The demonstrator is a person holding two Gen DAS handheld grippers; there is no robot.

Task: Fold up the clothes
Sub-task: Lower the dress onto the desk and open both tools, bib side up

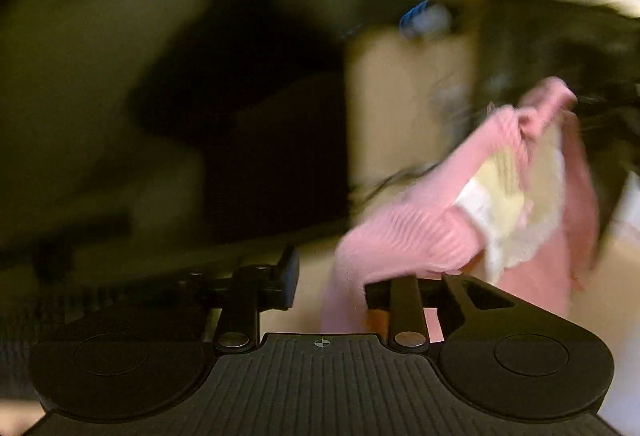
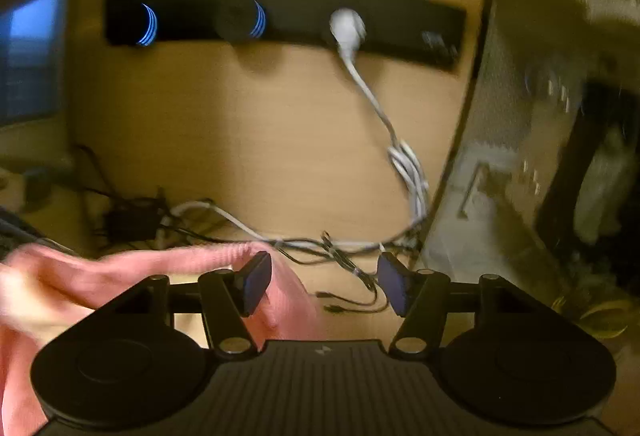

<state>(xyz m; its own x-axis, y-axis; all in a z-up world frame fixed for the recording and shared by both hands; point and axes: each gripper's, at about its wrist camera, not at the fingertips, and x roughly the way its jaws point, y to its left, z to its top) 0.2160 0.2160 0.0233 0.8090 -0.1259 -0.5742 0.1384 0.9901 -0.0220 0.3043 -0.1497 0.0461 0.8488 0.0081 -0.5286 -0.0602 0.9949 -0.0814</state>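
A pink ribbed garment (image 1: 404, 236) with a cream lining (image 1: 516, 204) hangs in the air on the right of the blurred left wrist view. Its lower fold drapes over the right finger of my left gripper (image 1: 330, 284) and hides that pad. The left pad (image 1: 289, 276) stands apart from the cloth, with a strip of table showing between them. In the right wrist view the same pink garment (image 2: 132, 268) lies to the left, behind and around the left finger (image 2: 256, 280). My right gripper (image 2: 325, 282) is open, with only cables showing between its pads.
A light wooden table (image 2: 260, 140) carries a black bar with blue lights (image 2: 280, 12), a white plug and cord (image 2: 348, 26), and a tangle of dark cables (image 2: 340, 256). A dark glossy panel (image 2: 532, 140) stands at the right. A dark shape (image 1: 256, 116) fills the left wrist view's centre.
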